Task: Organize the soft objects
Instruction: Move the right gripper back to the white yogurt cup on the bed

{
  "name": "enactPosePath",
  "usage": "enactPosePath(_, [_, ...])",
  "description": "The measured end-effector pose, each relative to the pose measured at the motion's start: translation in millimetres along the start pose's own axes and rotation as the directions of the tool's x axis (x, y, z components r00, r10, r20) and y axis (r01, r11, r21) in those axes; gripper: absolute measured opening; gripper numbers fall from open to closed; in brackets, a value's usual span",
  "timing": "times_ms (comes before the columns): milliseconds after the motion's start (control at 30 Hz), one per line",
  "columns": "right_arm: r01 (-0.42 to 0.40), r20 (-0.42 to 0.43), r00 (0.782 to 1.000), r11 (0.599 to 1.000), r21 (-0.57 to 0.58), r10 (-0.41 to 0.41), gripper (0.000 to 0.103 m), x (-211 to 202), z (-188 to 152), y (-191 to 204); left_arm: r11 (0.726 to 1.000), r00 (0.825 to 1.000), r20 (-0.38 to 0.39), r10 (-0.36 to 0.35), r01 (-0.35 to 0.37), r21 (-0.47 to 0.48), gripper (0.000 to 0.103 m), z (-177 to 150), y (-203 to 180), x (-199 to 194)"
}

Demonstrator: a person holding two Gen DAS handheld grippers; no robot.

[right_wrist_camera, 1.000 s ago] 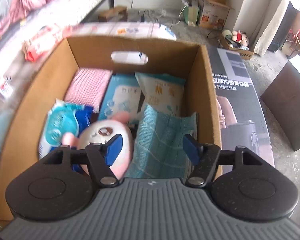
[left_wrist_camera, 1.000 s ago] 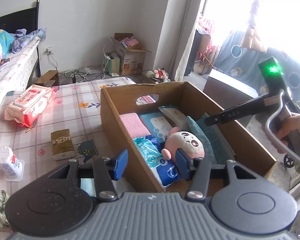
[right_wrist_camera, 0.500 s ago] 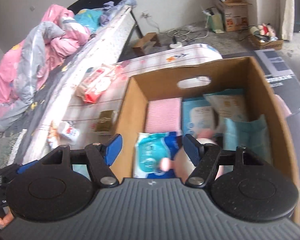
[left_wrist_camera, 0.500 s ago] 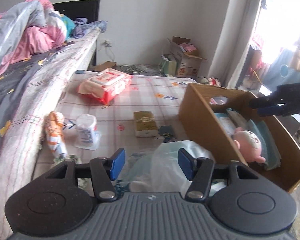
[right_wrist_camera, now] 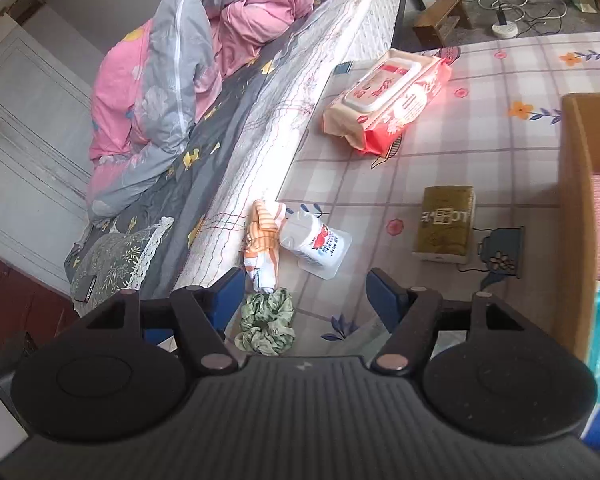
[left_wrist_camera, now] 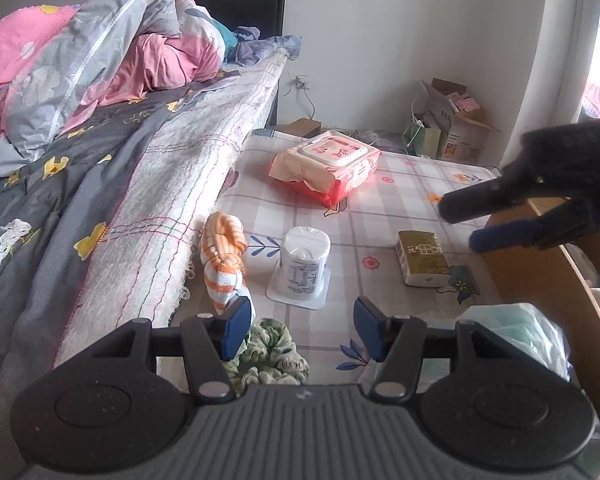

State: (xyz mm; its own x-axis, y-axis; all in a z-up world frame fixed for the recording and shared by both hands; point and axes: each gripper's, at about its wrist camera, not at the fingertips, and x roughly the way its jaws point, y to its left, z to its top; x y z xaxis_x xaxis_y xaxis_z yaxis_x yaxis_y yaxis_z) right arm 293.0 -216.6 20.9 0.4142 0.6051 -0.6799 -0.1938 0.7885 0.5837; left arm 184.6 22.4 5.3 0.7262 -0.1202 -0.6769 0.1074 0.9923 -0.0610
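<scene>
1. Left wrist view: the left gripper (left_wrist_camera: 302, 326) hangs with its fingers (left_wrist_camera: 236, 326) apart and nothing between them. The green scrunchie (left_wrist_camera: 274, 354) lies on the checked bench (left_wrist_camera: 404, 188) directly below that gap. Just beyond the scrunchie stand the orange-striped cloth (left_wrist_camera: 224, 256) and the white wipes canister (left_wrist_camera: 304, 262); the olive tissue pack (left_wrist_camera: 422, 258) sits further right, and the pink wipes pack (left_wrist_camera: 328, 166) lies well behind. The right gripper (left_wrist_camera: 456, 222) reaches in from the right edge, fingers apart, empty.

2. Right wrist view: the right gripper (right_wrist_camera: 304, 294) is also parted and holds nothing. The scrunchie (right_wrist_camera: 266, 318) lies just below the striped cloth (right_wrist_camera: 262, 240), which touches the tipped canister (right_wrist_camera: 314, 240). The cardboard box (right_wrist_camera: 578, 216) stands well right of the scrunchie, by the tissue pack (right_wrist_camera: 446, 224).

3. Handling: the scrunchie should be very light, limp and compressible, so pinch across one bunched side of the ring rather than spanning it. The striped cloth will likely droop; take it at its thick middle. Whether it is a sock or a towel I cannot tell.
</scene>
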Motion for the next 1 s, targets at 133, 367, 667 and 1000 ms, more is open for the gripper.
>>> enactPosePath(133, [-0.009, -0.054, 0.998, 0.998, 0.065, 0.013, 0.067, 39.9, 13.9, -11.0, 1.0, 1.0, -0.006, -0.006, 0.007, 0.024, 0.058, 13.5, -5.3, 34.9])
enactPosePath(367, [-0.006, -0.079, 0.997, 0.99, 0.141, 0.018, 0.067, 76.3, 24.9, -34.3, 0.996, 0.997, -0.077, 0.031, -0.025, 0.084, 0.06, 41.2, -20.2, 107.7])
enactPosePath(667, [0.004, -0.063, 0.998, 0.981, 0.195, 0.009, 0.067, 76.7, 29.2, -62.6, 0.992, 0.992, -0.094, 0.08, -0.07, 0.105, 0.048, 47.5, -24.2, 129.5])
enactPosePath(1000, [-0.001, -0.006, 1.0, 0.974, 0.225, 0.002, 0.067, 61.9, 32.1, -73.7, 0.897, 0.987, 0.045, 0.157, -0.161, 0.412, 0.048, 10.3, -81.7, 108.3])
